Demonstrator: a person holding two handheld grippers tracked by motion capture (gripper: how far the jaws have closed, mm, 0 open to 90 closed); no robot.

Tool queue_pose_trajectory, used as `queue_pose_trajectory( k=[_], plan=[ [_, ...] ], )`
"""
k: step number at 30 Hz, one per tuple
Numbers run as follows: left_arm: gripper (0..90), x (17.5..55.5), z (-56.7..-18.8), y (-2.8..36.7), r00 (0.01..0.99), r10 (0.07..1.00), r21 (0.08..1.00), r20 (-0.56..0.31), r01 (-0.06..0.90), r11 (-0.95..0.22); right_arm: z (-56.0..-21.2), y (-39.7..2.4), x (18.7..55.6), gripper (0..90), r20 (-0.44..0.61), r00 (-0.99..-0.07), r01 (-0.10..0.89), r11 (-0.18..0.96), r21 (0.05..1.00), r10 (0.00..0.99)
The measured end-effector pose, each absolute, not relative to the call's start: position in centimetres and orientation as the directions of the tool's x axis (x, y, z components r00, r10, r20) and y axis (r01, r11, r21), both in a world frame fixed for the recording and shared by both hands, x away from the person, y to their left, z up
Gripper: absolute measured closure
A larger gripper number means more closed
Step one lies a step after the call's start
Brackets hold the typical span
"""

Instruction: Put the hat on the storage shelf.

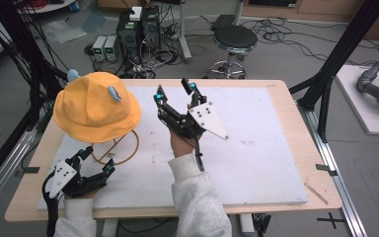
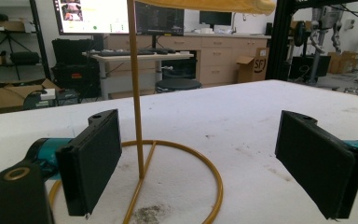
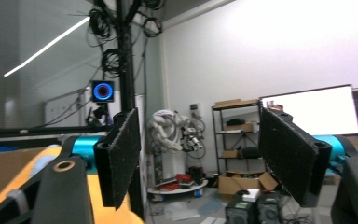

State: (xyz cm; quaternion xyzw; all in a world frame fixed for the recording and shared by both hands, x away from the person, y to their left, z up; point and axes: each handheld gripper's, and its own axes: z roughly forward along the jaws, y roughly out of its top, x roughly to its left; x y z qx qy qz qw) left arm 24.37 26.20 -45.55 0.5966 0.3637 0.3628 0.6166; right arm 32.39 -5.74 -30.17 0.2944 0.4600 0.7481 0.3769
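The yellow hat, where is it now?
In the high view the yellow hat sits on a gold wire stand at the table's far left, beyond the left tool.

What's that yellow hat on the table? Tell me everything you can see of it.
The yellow hat is a soft, cloth-looking bucket hat with a floppy brim and a small light-blue patch on the crown. It sits on top of a thin golden wire stand, an upright rod on a ring base, near the table's left far corner. Neither pair of tongs touches it.
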Motion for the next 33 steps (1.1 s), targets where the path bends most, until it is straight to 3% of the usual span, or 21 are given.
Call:
queue_pose_trajectory(
  k=[3,14,33],
  plan=[
    [14.8,24.4,-45.6,26.2,0.471,0.882,1.0,-0.016,-0.014,0.025,-30.4,-7.7,32.2,21.9,0.116,-0.494,-0.286,-0.287,0.914,0.862],
    [14.8,24.4,-45.6,26.2,0.471,0.882,1.0,-0.009,-0.017,0.019,-31.3,-12.1,31.3,12.8,0.099,-0.393,-0.273,-0.219,0.937,0.914],
    [14.7,24.4,-45.6,26.2,0.468,0.883,1.0,-0.011,-0.017,0.021,-34.5,-18.2,28.9,12.4,0.055,-0.247,-0.24,-0.116,0.964,0.967]
  ],
)
